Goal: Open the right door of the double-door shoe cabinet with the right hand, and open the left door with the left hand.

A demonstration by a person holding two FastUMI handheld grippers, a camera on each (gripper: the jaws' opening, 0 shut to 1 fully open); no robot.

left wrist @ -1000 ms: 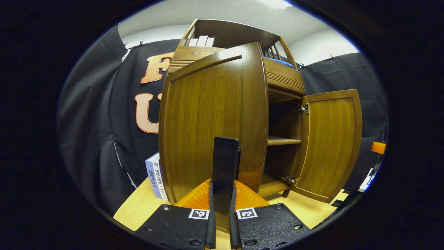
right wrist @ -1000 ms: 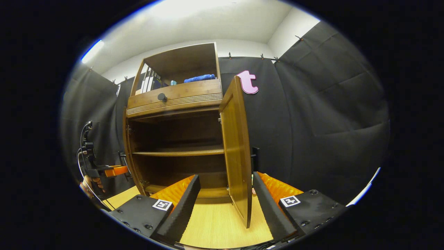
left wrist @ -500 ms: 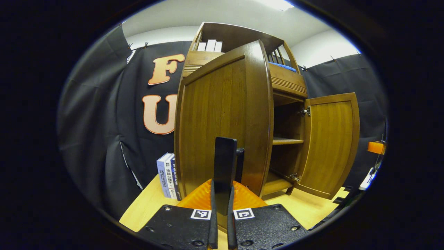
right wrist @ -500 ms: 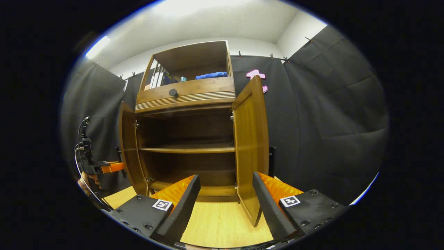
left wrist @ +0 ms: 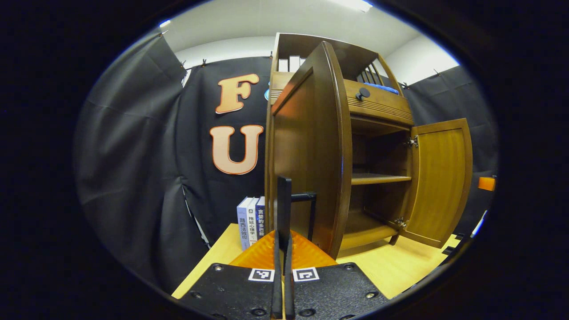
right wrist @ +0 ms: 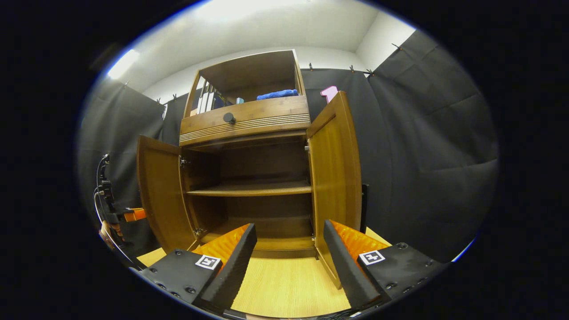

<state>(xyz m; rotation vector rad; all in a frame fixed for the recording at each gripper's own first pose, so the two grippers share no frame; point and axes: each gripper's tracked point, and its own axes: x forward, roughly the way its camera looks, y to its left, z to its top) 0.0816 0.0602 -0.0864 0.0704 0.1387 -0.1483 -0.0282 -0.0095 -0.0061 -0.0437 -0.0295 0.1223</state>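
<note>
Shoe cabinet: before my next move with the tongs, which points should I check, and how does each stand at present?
1. Right door open: ok, it stands swung wide.
2. Left door open: ok, the shelf shows fully between both doors.
3. Right tongs let go: ok, fingers wide apart, not pressing the right door.
4. Left tongs let go: not ok, fingers shut, close by the left door handle.
5. Left tongs pinching that handle: cannot tell.
6. Room between the left door and the books: cannot tell.
</note>
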